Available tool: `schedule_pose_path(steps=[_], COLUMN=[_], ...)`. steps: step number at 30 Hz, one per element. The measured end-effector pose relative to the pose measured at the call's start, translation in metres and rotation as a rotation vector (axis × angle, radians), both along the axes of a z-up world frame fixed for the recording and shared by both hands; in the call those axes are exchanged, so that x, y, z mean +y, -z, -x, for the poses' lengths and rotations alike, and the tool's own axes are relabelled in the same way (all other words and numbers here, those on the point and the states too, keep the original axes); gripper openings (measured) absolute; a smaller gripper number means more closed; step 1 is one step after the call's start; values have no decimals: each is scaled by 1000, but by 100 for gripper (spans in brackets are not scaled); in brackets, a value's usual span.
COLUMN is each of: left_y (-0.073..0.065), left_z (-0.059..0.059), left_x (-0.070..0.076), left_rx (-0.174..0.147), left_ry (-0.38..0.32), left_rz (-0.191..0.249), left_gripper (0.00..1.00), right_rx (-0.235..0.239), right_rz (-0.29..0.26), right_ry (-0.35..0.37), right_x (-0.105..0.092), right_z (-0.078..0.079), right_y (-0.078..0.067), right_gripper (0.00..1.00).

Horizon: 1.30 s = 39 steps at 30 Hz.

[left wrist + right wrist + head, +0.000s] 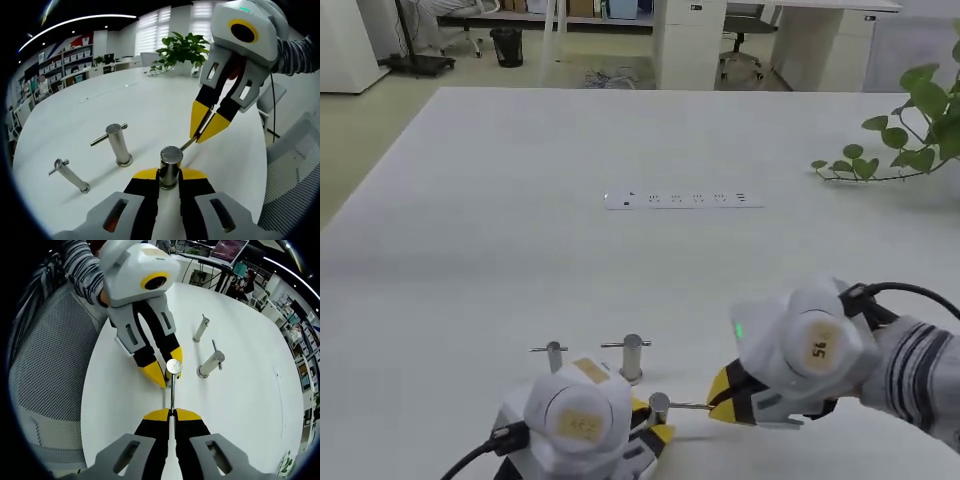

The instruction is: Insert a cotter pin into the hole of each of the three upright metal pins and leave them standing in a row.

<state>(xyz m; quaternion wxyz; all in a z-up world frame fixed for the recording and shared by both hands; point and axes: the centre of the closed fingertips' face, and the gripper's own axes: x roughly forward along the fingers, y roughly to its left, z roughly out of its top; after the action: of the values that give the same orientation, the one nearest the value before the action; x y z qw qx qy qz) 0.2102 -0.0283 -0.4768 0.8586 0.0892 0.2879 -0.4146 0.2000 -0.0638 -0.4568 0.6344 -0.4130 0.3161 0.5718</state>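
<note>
The left gripper (pixel 169 175) clamps a shiny, flat-topped metal pin (pixel 170 159) upright while the right gripper (pixel 172 413) pinches a thin cotter pin (pixel 171 395), tip seemingly touching it.

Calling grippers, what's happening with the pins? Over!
Left gripper shut on third metal pin, upright. Right gripper shut on cotter pin, tip at that pin's top end. Other two pins already pinned. Power strip far off.

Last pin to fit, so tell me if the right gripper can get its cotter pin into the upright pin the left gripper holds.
Probably yes. The right gripper holds the cotter pin with its tip at the upright pin near the top; the left gripper clamps lower down, leaving that part free.
</note>
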Motion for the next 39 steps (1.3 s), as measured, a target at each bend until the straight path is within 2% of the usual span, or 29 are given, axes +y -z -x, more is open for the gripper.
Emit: schedule_pose_path(steps=[17,39], left_y=[4,7], left_z=[-1,-3], left_x=[-1,-2], left_rx=[-5,17], left_ry=[-32,-64], left_rz=[32,70], left_gripper=[10,11], right_rx=[-6,-17], right_rz=[-14,-50], right_ry=[-21,-22], right_x=[19,37], right_z=[-1,-2], right_y=[-4,-6], right_gripper=[0,0])
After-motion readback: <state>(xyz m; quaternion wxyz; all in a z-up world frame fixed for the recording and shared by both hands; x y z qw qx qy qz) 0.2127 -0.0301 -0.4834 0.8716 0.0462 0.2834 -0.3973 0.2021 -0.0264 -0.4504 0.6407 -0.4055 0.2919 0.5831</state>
